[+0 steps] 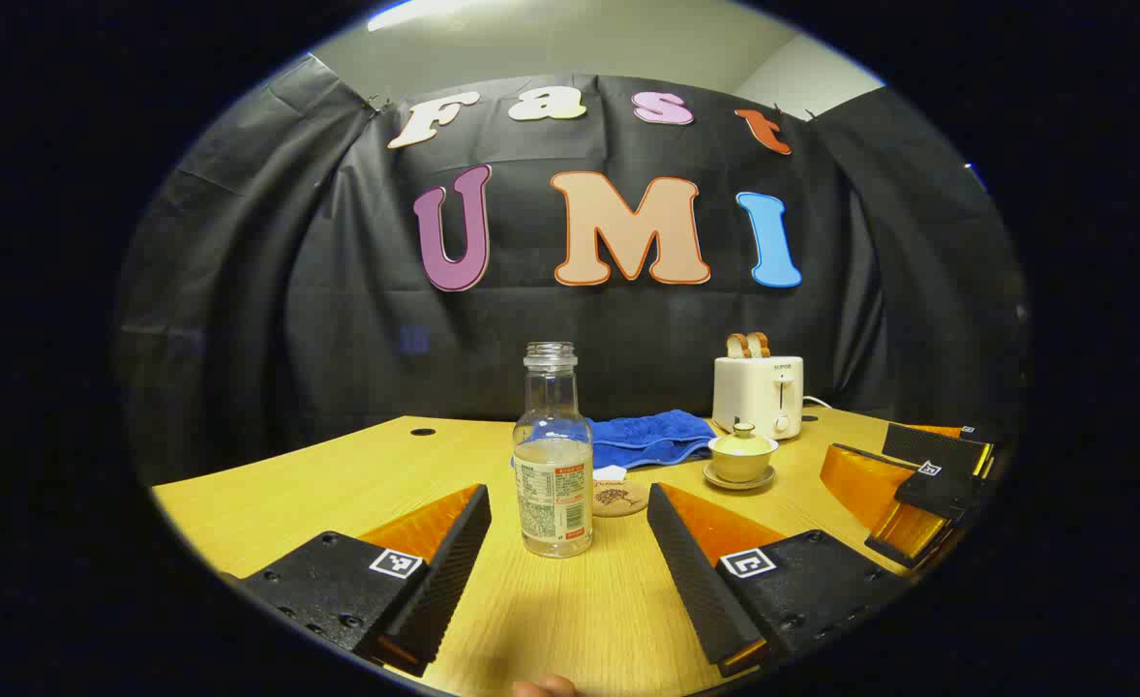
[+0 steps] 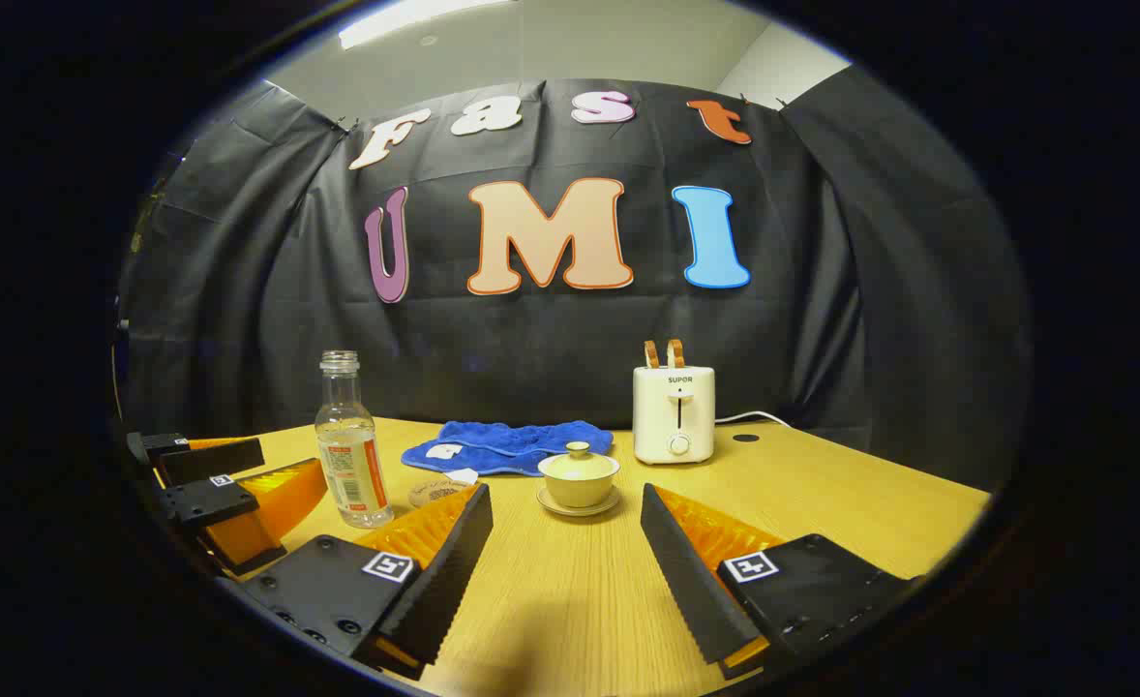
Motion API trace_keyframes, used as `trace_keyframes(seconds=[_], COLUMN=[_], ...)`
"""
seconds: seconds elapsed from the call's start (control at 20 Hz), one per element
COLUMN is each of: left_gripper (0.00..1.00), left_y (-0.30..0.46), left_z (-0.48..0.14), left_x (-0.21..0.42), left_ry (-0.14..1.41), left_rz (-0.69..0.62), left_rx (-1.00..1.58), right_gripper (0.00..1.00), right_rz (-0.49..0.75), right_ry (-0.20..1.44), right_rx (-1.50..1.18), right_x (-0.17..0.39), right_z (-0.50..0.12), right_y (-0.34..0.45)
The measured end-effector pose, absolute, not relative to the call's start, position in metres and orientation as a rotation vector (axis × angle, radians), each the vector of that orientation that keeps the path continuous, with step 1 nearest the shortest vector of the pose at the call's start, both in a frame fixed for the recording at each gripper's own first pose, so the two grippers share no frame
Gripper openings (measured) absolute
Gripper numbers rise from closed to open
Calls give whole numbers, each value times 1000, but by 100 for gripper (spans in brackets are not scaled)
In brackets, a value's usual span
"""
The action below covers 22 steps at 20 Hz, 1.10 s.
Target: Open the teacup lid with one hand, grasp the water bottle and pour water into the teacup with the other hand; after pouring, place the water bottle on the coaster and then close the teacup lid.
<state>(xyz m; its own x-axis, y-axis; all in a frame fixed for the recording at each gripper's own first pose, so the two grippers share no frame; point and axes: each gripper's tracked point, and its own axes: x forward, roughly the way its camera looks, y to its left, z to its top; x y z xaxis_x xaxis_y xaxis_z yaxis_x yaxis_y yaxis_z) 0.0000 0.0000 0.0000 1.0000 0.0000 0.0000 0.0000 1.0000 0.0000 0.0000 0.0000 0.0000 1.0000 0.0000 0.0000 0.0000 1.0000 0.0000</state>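
Clear glossy bottle (image 1: 553, 455); wood-grain table (image 1: 570, 610); blue terry cloth (image 1: 649, 436).

Recording booth: black cloth wall (image 1: 338, 319), wooden table (image 2: 822, 503).

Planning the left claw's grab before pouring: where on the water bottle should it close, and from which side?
Grip the water bottle on its straight labelled body, coming in level from the near side. It stands upright and uncapped, centred ahead of the open left claw; the neck narrows, so the wide middle likely holds steadier.
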Motion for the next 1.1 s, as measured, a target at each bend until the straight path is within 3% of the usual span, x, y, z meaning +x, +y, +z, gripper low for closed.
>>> trace_keyframes(seconds=[1.1], left_gripper=[95], left_y=[0], left_z=[0], left_x=[0], left_ry=[-1], left_rz=[1], left_rx=[-1], right_gripper=[99], right_rz=[-1], right_ry=[1], right_rx=[-1], right_x=[0], right_z=[0], right_y=[0])
